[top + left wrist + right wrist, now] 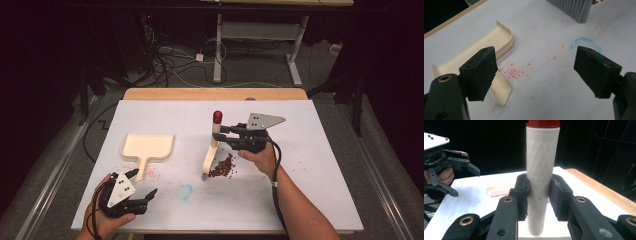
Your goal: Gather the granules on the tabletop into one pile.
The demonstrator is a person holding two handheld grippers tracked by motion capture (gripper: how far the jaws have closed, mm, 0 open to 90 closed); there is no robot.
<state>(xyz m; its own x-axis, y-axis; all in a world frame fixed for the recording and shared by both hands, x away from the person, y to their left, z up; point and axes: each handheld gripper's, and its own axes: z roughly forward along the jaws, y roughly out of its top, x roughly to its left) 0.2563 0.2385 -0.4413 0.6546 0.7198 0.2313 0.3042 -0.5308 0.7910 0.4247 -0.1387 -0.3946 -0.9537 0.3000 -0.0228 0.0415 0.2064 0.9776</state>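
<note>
A brush with a cream handle (215, 137) and a red cap stands upright near the table's middle, and my right gripper (220, 133) is shut on the handle. In the right gripper view both pads press the handle (540, 165) from either side. The grey bristles (571, 8) rest beside a pile of dark red beans (222, 167). A cream dustpan (147, 146) lies flat to the left, its handle pointing at the front edge. My left gripper (145, 181) hovers open near the front left, just short of the dustpan handle (501, 90), with nothing between its jaws.
Red crumbs (515, 72) are scattered by the dustpan handle. A faint blue ring (585, 43) is drawn on the white table cover (300, 200). The wooden table edge (215, 94) runs along the far side, with cables and a desk frame on the floor beyond.
</note>
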